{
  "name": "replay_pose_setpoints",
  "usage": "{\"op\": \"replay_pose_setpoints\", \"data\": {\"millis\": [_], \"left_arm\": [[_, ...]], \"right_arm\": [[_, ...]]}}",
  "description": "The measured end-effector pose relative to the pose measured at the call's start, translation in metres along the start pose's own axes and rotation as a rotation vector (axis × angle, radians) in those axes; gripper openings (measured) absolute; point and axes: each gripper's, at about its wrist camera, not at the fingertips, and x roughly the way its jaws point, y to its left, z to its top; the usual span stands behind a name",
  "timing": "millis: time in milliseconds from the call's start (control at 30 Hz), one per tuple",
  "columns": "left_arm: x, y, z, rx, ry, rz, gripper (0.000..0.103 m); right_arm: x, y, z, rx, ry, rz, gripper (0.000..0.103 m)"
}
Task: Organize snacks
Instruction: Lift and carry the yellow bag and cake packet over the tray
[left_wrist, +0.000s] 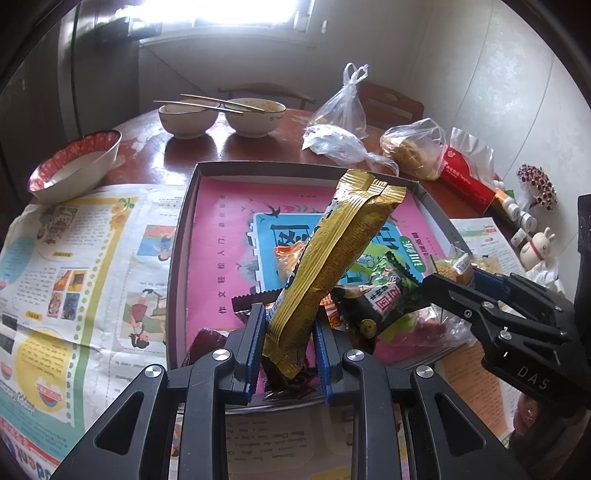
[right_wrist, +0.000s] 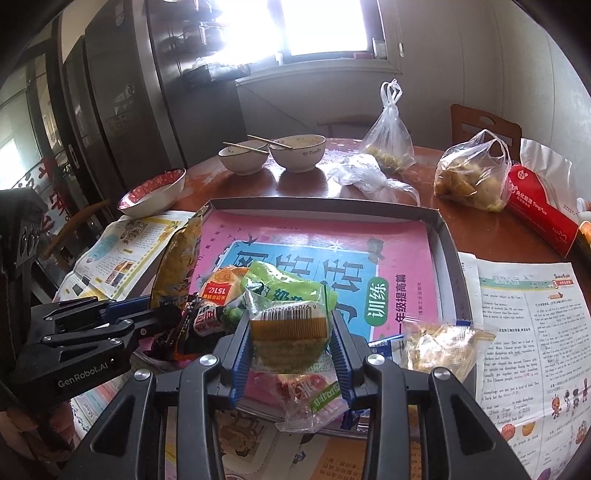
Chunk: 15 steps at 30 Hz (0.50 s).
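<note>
Gold foil packet (left_wrist: 332, 258) is pinched near its lower end between the blue pads of the left gripper (left_wrist: 290, 343), jaws pressed in on it. The packet stands tilted, its crimped top leaning away over the tray (left_wrist: 177, 236). In the right wrist view the same packet (right_wrist: 177, 266) rises at the tray's left wall.

Right gripper (right_wrist: 291, 354) clamps a clear-wrapped biscuit pack (right_wrist: 288, 332), barcode up, pads against both sides. The pack sits low over the tray's near edge. From the left wrist view the right gripper (left_wrist: 443, 280) enters from the right; its grip is partly hidden by snacks there.

The tray is a shallow grey box lined with a pink book (right_wrist: 399, 251). Loose snacks lie heaped in its near part: a green-and-black packet (left_wrist: 384, 295), an orange one (right_wrist: 221, 288), a pink-wrapped one (right_wrist: 314, 391) under the right jaws. A clear pack of pale pieces (right_wrist: 439, 347) rests on the tray's near right rim.

Newspaper (left_wrist: 74, 258) is spread beneath the tray on the brown table (right_wrist: 303, 184). Farther back: two bowls (left_wrist: 221, 118) with chopsticks (left_wrist: 207, 103) across them, a red-rimmed bowl (left_wrist: 74, 162), plastic bags (right_wrist: 472, 173), a red box (right_wrist: 539, 218).
</note>
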Motion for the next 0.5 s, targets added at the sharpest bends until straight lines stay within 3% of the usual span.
{"op": "replay_pose_setpoints", "data": {"millis": [500], "left_arm": [[0.006, -0.006, -0.003, 0.013, 0.01, -0.001, 0.026]], "right_arm": [[0.012, -0.012, 0.002, 0.06, 0.024, 0.007, 0.04]]}}
